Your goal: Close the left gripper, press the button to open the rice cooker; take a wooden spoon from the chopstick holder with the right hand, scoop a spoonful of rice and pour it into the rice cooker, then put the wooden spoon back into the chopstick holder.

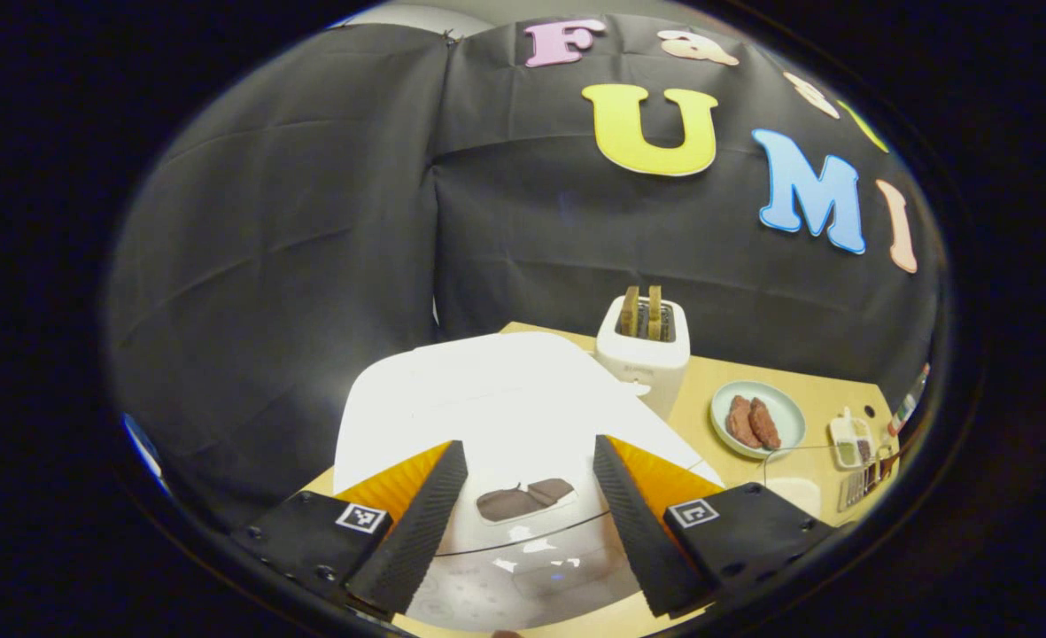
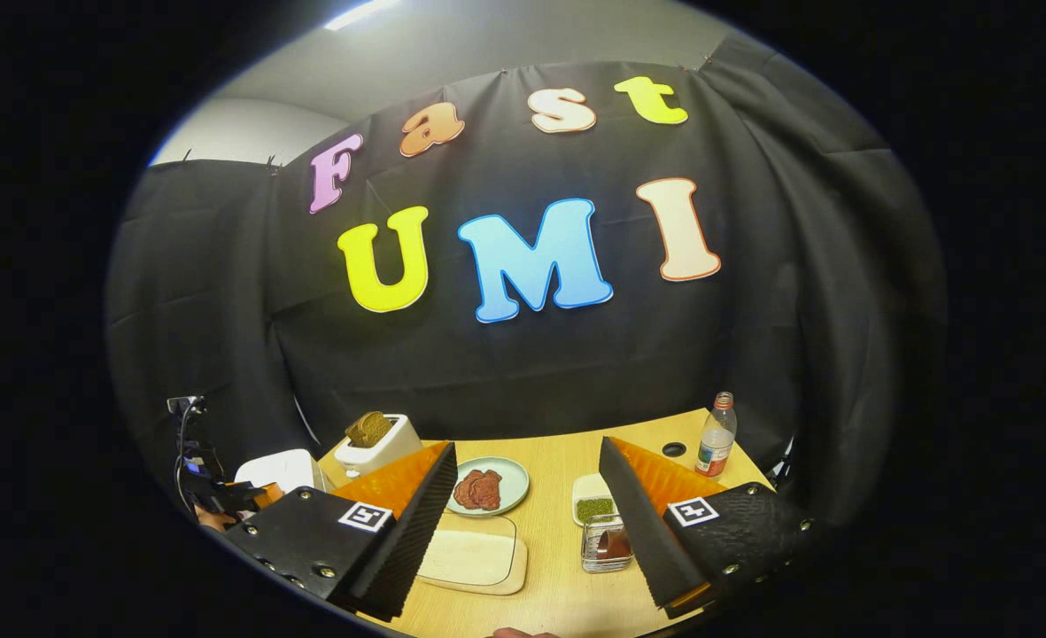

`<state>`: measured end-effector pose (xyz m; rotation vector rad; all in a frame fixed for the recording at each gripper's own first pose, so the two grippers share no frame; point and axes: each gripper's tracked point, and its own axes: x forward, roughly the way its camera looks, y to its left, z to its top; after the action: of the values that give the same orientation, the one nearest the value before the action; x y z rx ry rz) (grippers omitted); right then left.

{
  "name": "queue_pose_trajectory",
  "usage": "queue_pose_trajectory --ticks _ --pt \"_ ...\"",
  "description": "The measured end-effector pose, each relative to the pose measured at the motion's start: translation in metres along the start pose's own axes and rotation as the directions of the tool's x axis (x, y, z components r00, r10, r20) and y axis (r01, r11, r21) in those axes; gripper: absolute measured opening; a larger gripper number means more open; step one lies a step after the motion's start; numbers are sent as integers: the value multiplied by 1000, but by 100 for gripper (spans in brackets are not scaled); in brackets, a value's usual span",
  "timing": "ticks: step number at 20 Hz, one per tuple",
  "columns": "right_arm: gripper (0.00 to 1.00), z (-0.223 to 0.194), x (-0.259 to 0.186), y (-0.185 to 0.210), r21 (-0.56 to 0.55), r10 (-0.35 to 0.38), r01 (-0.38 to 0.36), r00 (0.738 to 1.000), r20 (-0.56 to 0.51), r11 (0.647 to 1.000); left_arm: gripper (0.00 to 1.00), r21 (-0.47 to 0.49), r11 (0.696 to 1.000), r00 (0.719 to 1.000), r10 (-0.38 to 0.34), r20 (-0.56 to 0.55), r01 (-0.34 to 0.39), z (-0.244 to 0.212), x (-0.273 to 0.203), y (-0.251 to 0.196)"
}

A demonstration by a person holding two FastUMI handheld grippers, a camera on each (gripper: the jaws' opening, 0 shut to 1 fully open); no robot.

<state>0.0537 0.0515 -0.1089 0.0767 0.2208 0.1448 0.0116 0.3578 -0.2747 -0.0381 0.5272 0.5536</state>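
Left gripper view: left gripper (image 1: 530,470) w/ fingers (image 1: 416,523) spread wide, nothing between them, hovering over the white rice cooker (image 1: 496,408). Lid is down; a dark patch on the front of the lid sits between the fingers, can't tell if it's the button. Glossy front panel below it, markings too blurred to read. No legible brand anywhere. Each finger mount carries a small square black-and-white marker tag. Just behind the cooker, to the right: white toaster (image 1: 644,350) w/ two brown slices standing upright in the slots. Further right on the table (image 1: 832,399): pale plate (image 1: 788,416) w/ two reddish-brown pieces on it, then a small white dish (image 1: 850,439) w/ greenish and dark contents near the table's far right edge; a wire item beside it is too small to tell. Table is light wood; black cloth wall behind and to the left.

Right gripper view: right gripper (image 2: 527,478) w/ fingers (image 2: 412,540) also spread, empty, held above the table (image 2: 558,585). Between the fingers: plate (image 2: 514,483) w/ reddish meat, pale wooden board (image 2: 474,560) close in front, small white dish (image 2: 595,507) w/ green grains, wire basket (image 2: 607,545) w/ something dark brown inside. Bottle (image 2: 716,436) w/ red label, text unreadable, stands at the far right, next to a round hole in the tabletop. Far left: toaster (image 2: 379,443), rice cooker (image 2: 283,470), and the other gripper (image 2: 221,496) at the edge. Black cloth wall, grey ceiling above w/ a light strip.
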Motion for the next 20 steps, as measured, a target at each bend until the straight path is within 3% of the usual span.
queue_pose_trajectory --ticks 3,5,7,11,15,16,18,20 --pt "98 4 -4 1 -12 -2 3 1000 9 1000 96 14 1000 998 -13 64 12 21 -18 -6" --pt "98 12 -6 2 -27 -8 9 1000 30 1000 99 47 998 988 -42 145 35 59 -41 -20" --pt "98 25 -9 7 -40 4 -1 998 63 999 100 75 996 965 -69 253 51 105 -68 -38" --pt "98 60 -21 16 -81 6 6 989 150 997 96 74 980 898 -197 394 182 183 -141 -99" --pt "97 82 -38 28 -98 21 -2 981 194 995 100 110 948 829 -315 461 299 213 -201 -158" --pt "97 85 -43 30 -92 22 -3 980 199 996 95 116 942 822 -332 463 315 216 -207 -169" --pt "98 94 -50 33 -88 18 1 977 214 996 100 122 925 809 -374 454 359 216 -223 -187" --pt "98 102 -58 35 -99 10 14 972 233 995 99 135 920 803 -387 453 367 218 -232 -190"
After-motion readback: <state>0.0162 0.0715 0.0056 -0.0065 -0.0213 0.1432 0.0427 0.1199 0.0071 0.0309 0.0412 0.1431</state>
